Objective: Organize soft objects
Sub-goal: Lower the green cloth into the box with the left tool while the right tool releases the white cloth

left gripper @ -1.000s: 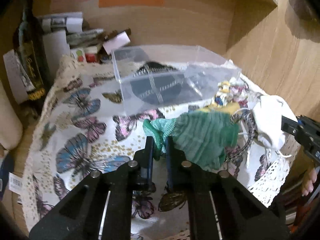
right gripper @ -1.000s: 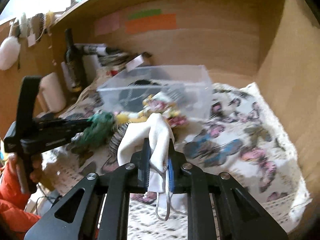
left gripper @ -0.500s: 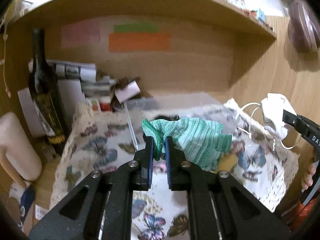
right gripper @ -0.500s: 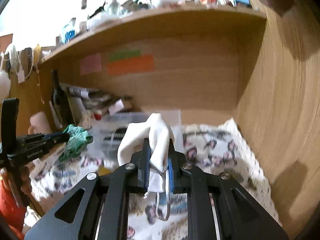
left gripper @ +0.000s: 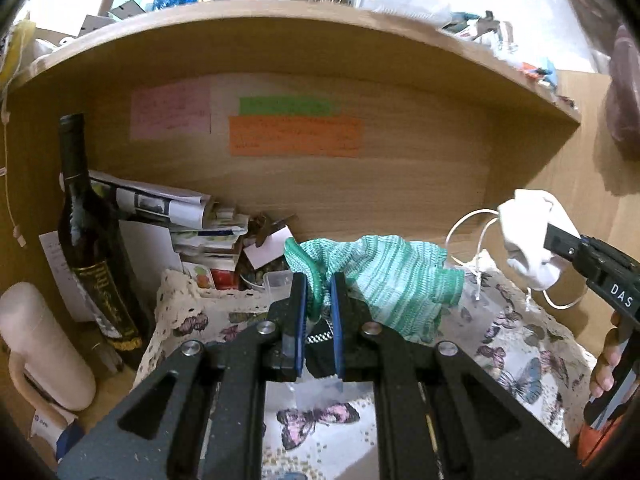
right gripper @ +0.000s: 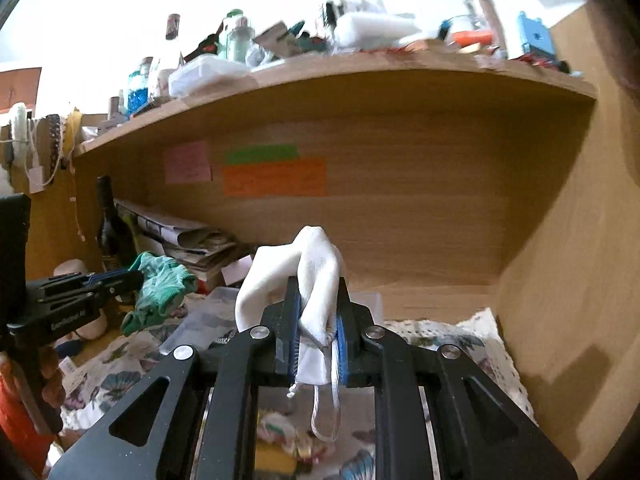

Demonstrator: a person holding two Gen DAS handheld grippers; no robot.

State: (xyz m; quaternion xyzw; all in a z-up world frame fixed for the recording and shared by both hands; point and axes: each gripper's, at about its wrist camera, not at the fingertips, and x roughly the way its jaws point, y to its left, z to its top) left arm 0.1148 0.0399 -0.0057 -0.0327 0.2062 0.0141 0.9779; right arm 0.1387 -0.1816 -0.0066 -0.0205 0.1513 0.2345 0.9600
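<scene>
My left gripper (left gripper: 319, 292) is shut on a green knitted glove (left gripper: 396, 280) and holds it in the air above the butterfly cloth (left gripper: 520, 344). The glove also shows in the right wrist view (right gripper: 160, 292), hanging from the left gripper (right gripper: 132, 278). My right gripper (right gripper: 317, 300) is shut on a white face mask (right gripper: 304, 276) whose ear loops hang below the jaws. In the left wrist view the mask (left gripper: 528, 236) is held up at the right by the right gripper (left gripper: 554, 236). A clear plastic box (right gripper: 208, 320) lies below, mostly hidden.
A dark wine bottle (left gripper: 92, 248) stands at the left by stacked papers (left gripper: 168, 208) and a white cylinder (left gripper: 44, 344). Coloured notes (left gripper: 296, 136) are stuck on the wooden back wall. A shelf (right gripper: 360, 76) full of items hangs overhead. A wooden side wall (right gripper: 568, 260) is at the right.
Both grippers have risen well above the cloth, carrying the glove and the mask with them. The clear box has dropped almost out of sight below the jaws.
</scene>
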